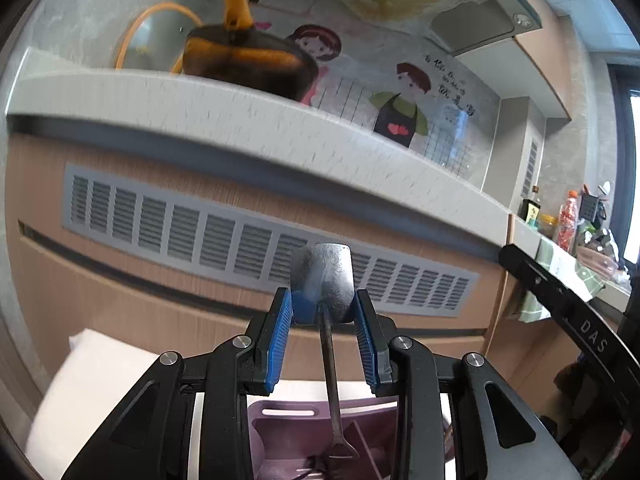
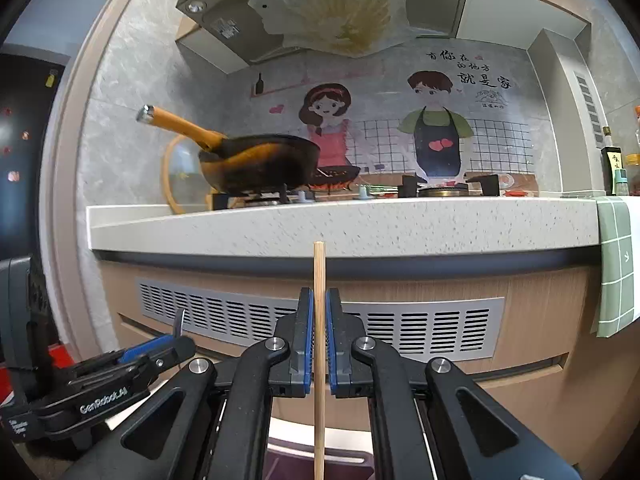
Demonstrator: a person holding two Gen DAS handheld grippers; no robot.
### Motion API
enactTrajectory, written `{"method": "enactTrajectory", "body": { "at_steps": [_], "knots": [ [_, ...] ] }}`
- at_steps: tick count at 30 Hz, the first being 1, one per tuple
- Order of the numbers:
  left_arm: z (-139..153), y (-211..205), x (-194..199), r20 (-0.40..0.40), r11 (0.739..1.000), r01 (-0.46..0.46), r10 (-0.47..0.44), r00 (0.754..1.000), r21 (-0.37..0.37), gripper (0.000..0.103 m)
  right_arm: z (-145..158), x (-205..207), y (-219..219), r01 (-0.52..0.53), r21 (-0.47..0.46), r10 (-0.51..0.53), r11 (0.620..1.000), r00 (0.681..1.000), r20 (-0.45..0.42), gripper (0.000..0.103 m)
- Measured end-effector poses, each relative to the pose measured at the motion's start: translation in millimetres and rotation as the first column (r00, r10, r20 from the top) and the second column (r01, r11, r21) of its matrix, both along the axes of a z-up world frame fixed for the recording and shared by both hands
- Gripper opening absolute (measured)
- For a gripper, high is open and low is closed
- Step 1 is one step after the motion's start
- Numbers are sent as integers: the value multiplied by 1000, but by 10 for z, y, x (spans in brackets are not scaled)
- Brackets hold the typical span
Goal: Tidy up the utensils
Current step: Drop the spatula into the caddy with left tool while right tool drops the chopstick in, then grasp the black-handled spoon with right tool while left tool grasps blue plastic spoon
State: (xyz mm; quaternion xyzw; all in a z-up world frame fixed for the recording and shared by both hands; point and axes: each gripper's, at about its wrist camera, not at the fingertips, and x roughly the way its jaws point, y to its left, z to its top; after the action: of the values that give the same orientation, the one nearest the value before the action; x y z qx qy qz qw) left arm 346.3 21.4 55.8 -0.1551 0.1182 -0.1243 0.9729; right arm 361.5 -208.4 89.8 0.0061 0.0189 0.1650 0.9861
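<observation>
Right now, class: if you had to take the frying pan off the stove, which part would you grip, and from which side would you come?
Grip the orange handle, coming from the left. It sticks out up and to the left of the frying pan, clear of the stove, and it is slim enough for two fingers. The bowl is probably too wide.

- Both my feeds are bright, lit evenly by soft daylight; the strongest source I see is a blown-out window point(image 1: 634, 176) far right of the left jaws.
- The left view is smeared by motion: the surface point(image 1: 248, 120) edge and vent grille point(image 1: 240, 240) beyond the jaws streak, while the metal spatula point(image 1: 326, 280) between them stays sharp.
- The right view is crisp; the chopstick point(image 2: 319, 320) reads cleanly.
- Fisheye bends the surface into an arc, and dark vignetting eats the corners.
</observation>
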Motion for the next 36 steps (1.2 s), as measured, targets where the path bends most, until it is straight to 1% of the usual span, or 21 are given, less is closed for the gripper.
{"method": "enactTrajectory", "body": {
  "at_steps": [4, 6, 8, 10, 12, 13, 14, 16, 19, 22, 25, 26, 27, 28, 29, 31, 33, 36],
  "knots": [
    [-201, -55, 57, -60, 999, 40, -40, 997, 5, 33, -160, 169, 17, 9, 0, -9, 1000, 999, -48, 6],
    [-313, -91, 45, -109, 997, 78, -76, 991, 15, 33, -289, 190, 10, 4, -12, -5, 1000, 996, -88, 6],
    [-405, -121, 16, -156, 993, 118, -113, 981, 20, 33, -407, 178, -34, -18, -8, 16, 1000, 989, -146, 6],
    [-471, -133, -34, -194, 990, 142, -136, 972, 17, 35, -512, 158, -90, -45, 13, 47, 999, 976, -214, 6],
    [-509, -102, -129, -202, 990, 139, -136, 970, 2, 36, -625, 97, -158, -66, 27, 71, 997, 958, -278, 9],
    [-500, -73, -191, -198, 991, 132, -131, 972, -8, 37, -667, 31, -198, -61, 20, 64, 998, 952, -299, 9],
    [-479, -31, -259, -194, 992, 124, -125, 973, -21, 40, -691, -10, -220, -59, 19, 62, 998, 949, -308, 10],
    [-413, 76, -439, -199, 994, 96, -103, 975, -46, 41, -728, -177, -316, -67, 18, 69, 998, 940, -334, 11],
    [-380, 208, -694, -223, 997, 57, -69, 972, -59, 43, -783, -429, -415, -79, -7, 71, 997, 929, -363, 16],
    [-466, 287, -1021, -248, 998, 41, -50, 968, -42, 44, -927, -684, -443, -98, -61, 63, 993, 904, -424, 18],
    [-634, 293, -1336, -290, 999, 47, -41, 956, 11, 44, -1114, -878, -395, -123, -117, 53, 986, 879, -474, 18],
    [-693, 288, -1425, -306, 998, 54, -44, 951, 24, 44, -1191, -943, -376, -136, -128, 56, 982, 868, -493, 18],
    [-761, 281, -1529, -322, 997, 63, -46, 946, 41, 44, -1304, -1012, -344, -162, -135, 68, 977, 848, -526, 18],
    [-807, 275, -1595, -331, 996, 66, -45, 943, 54, 44, -1381, -1050, -326, -179, -132, 78, 975, 832, -550, 18],
    [-873, 276, -1676, -344, 996, 69, -42, 938, 65, 44, -1426, -1074, -322, -186, -129, 83, 974, 822, -564, 18],
    [-987, 311, -1780, -380, 995, 73, -44, 924, 61, 44, -1588, -1118, -292, -196, -118, 86, 973, 789, -609, 18],
    [-1078, 346, -1844, -412, 996, 68, -35, 911, 64, 44, -1687, -1126, -279, -198, -109, 85, 974, 766, -638, 18],
    [-1132, 386, -1884, -434, 993, 53, -3, 901, 105, 44, -1758, -1117, -226, -205, -125, 74, 971, 751, -656, 18]
  ]
}}
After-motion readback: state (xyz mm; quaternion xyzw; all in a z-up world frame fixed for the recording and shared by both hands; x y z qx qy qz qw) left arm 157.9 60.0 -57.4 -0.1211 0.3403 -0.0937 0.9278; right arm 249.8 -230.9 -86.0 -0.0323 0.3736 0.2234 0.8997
